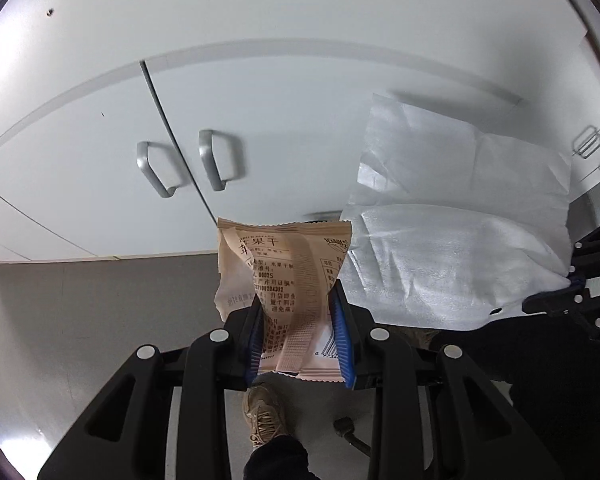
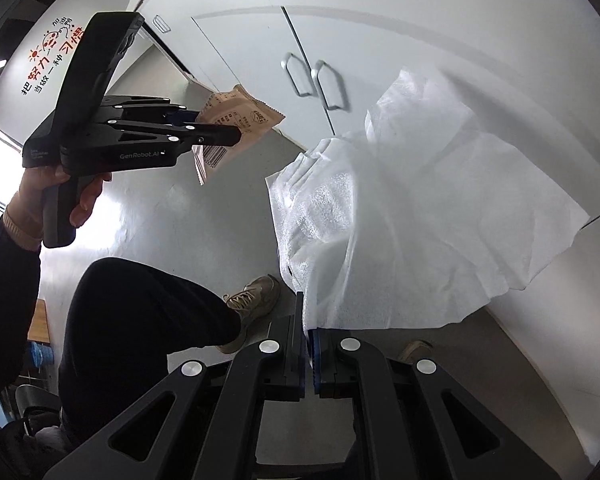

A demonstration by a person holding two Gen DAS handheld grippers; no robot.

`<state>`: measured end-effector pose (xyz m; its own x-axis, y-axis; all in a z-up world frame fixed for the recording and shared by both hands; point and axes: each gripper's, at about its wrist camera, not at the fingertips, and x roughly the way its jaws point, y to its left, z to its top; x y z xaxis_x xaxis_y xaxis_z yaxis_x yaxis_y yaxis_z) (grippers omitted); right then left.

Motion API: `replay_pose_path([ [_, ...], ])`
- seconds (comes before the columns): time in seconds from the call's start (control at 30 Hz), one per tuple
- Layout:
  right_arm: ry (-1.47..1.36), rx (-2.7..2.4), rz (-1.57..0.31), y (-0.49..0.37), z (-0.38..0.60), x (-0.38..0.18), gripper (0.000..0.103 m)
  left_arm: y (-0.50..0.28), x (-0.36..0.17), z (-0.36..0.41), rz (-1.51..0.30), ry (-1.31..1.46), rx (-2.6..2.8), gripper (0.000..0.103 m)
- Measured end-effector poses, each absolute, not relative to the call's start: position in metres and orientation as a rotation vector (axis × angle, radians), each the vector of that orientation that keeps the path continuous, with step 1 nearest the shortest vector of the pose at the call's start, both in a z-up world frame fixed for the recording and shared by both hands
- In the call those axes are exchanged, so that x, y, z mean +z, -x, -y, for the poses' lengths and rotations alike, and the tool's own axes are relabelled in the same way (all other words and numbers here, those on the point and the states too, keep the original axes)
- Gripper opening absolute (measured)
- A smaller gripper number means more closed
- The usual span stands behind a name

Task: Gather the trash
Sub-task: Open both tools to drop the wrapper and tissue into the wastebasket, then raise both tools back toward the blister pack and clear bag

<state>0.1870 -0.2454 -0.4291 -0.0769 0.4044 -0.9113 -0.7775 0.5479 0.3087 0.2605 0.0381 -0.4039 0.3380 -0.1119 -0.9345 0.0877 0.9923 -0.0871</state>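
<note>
Left gripper (image 1: 302,344): blue-padded fingers (image 1: 343,344) partway closed, pinching the tan snack wrapper (image 1: 284,280) across its lower half, held in the air.
Right gripper (image 2: 309,354): fingers nearly pressed together on the white tissue's (image 2: 400,220) bottom edge.
Backdrop: white cabinet doors (image 1: 260,92).

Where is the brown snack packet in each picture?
Left wrist view: the brown snack packet sits low in the middle, pinched in the left gripper.
Right wrist view: it is upper left, sticking out of that same gripper.
Shared landmark: the two cabinet handles.
</note>
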Motion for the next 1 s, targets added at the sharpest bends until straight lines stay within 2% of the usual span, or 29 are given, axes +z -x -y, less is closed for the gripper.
replay_pose_path([
  [0.17,0.404,0.985,-1.446,-0.201,0.231,-0.485,0.007,-0.274,-0.451,-0.036,-1.284,0.148,-0.111,0.031],
  [0.37,0.446,0.989,-1.538,-0.206,0.207,-0.525,0.007,-0.285,-0.52,-0.041,-1.356,0.342,-0.127,0.031],
  [0.63,0.458,0.972,-1.64,-0.22,0.201,-0.565,0.009,-0.32,-0.573,-0.046,-1.511,0.293,-0.083,0.033],
  [0.7,0.451,0.969,-1.657,-0.22,0.206,-0.566,0.015,-0.323,-0.579,-0.043,-1.533,0.342,-0.096,0.041],
  [0.73,0.456,0.961,-1.658,-0.221,0.204,-0.567,0.024,-0.325,-0.581,-0.044,-1.536,0.37,-0.091,0.044],
  [0.77,0.457,0.957,-1.659,-0.224,0.205,-0.568,0.034,-0.327,-0.58,-0.043,-1.537,0.374,-0.08,0.051],
  [0.8,0.454,0.951,-1.663,-0.226,0.205,-0.57,0.038,-0.325,-0.579,-0.04,-1.535,0.368,-0.081,0.064],
  [0.87,0.474,0.937,-1.657,-0.224,0.205,-0.571,0.048,-0.318,-0.579,-0.034,-1.525,0.366,-0.067,0.083],
  [0.9,0.49,0.93,-1.648,-0.223,0.207,-0.571,0.053,-0.316,-0.577,-0.034,-1.519,0.373,-0.069,0.086],
  [0.93,0.506,0.923,-1.637,-0.222,0.209,-0.57,0.066,-0.317,-0.576,-0.034,-1.511,0.384,-0.069,0.089],
  [0.97,0.523,0.916,-1.622,-0.22,0.21,-0.566,0.083,-0.317,-0.576,-0.035,-1.507,0.399,-0.056,0.097],
  [1.0,0.528,0.916,-1.616,-0.219,0.211,-0.565,0.087,-0.316,-0.575,-0.038,-1.505,0.421,-0.05,0.099],
])
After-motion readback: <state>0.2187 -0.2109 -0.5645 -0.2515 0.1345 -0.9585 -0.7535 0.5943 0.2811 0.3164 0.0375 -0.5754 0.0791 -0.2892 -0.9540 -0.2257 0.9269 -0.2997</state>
